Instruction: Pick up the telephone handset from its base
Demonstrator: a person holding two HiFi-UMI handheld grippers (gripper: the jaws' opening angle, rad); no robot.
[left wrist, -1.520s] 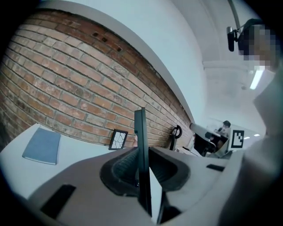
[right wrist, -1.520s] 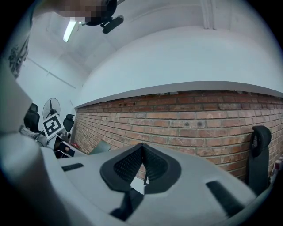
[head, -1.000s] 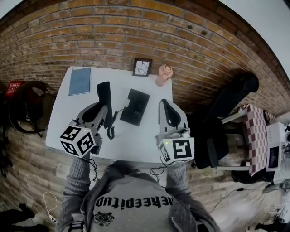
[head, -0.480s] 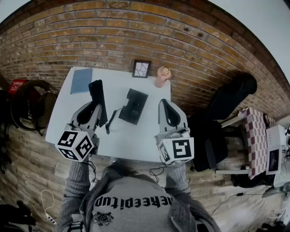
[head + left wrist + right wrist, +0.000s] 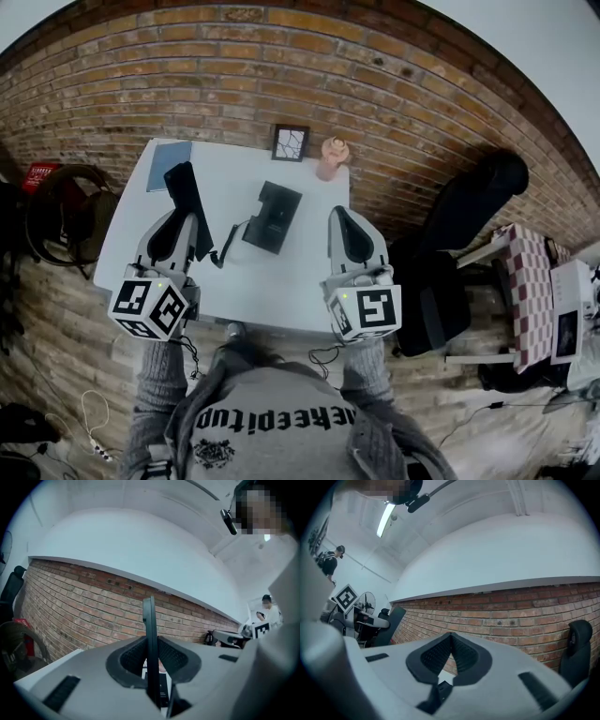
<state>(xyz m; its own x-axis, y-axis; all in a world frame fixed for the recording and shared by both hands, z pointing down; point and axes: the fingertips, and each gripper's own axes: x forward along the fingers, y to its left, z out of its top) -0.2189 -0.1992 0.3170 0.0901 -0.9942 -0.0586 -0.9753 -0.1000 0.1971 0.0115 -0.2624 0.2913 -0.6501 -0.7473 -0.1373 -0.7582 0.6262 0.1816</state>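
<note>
My left gripper (image 5: 187,225) is shut on the black telephone handset (image 5: 183,192), which is held in the air over the left side of the white table (image 5: 281,286). In the left gripper view the handset (image 5: 150,634) stands edge-on between the ribbed pads of that gripper (image 5: 151,660). A curled cord (image 5: 230,242) runs from the handset to the black base (image 5: 272,217) at the table's middle. To the right of the base, my right gripper (image 5: 340,214) hovers over the table. Its jaws meet at the tip with nothing between them, as the right gripper view shows (image 5: 451,641).
A blue notebook (image 5: 167,161) lies at the table's back left. A small picture frame (image 5: 291,142) and a pink figurine (image 5: 330,157) stand along the back edge by the brick wall. A black office chair (image 5: 469,211) is to the right.
My left gripper has lifted the handset up and leftward, away from the base, and the cord has stretched out. The right gripper has barely shifted.
</note>
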